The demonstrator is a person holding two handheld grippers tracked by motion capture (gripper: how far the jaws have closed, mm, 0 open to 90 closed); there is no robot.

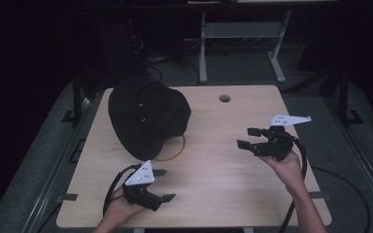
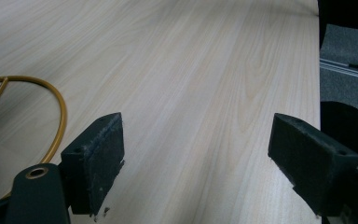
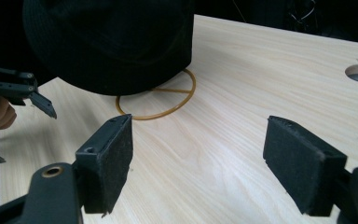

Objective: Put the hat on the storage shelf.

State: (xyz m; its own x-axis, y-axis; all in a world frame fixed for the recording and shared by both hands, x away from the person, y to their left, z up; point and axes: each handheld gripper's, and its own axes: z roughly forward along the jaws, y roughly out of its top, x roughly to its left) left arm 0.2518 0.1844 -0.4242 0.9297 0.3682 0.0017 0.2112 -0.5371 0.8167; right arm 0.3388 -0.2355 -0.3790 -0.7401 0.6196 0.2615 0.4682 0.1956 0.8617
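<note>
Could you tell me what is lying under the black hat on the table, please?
A gold wire ring with a crossbar pokes out from under the black hat onto the table. The rest is covered.

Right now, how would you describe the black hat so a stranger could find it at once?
On the pale wooden table, look to the far left part. The black hat lies there, covering most of a thin gold ring. It is the only large, soft, dark thing on the table.

Left gripper [image 1: 162,185] low at near-left, jaws spread wide; right gripper [image 1: 246,137] raised at right, jaws likewise wide apart, both empty.
</note>
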